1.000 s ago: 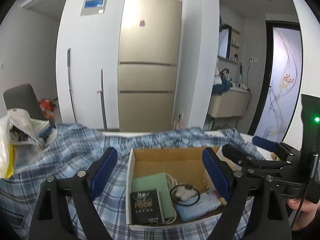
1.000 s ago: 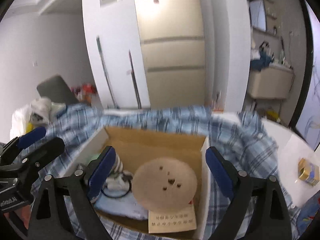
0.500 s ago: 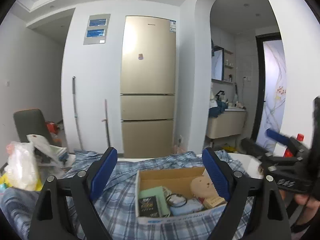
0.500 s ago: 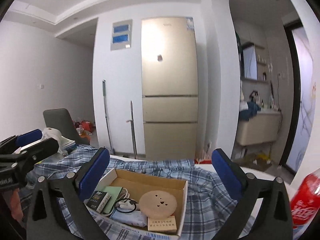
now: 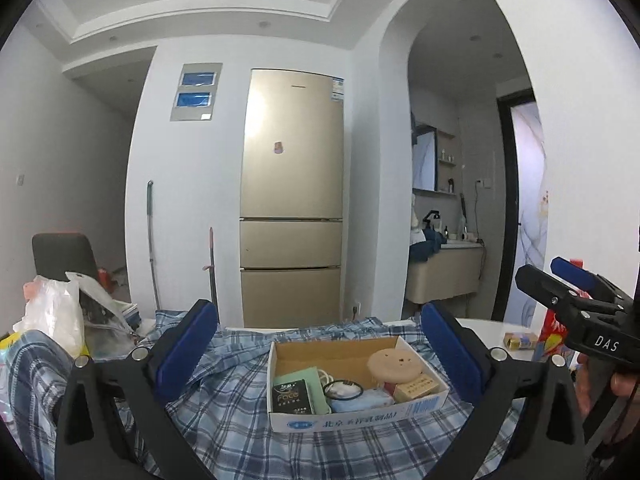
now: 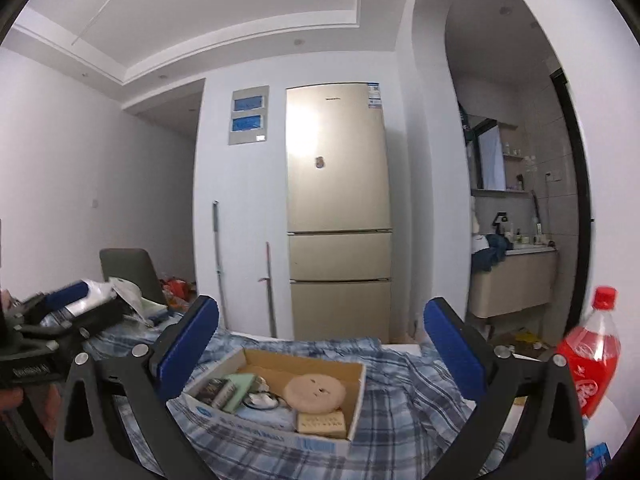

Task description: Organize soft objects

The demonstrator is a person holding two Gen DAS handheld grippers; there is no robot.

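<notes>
left wrist view: the left gripper [image 5: 318,344] has just widened, nothing between its fingers; beyond it the cardboard box [image 5: 356,414] on the plaid cloth [image 5: 224,412] holds a round tan pad [image 5: 395,365], black packet [image 5: 291,398] and what may be a folded blue cloth [image 5: 366,400].
right wrist view: the right gripper [image 6: 320,344], spread and empty, faces the box.
</notes>
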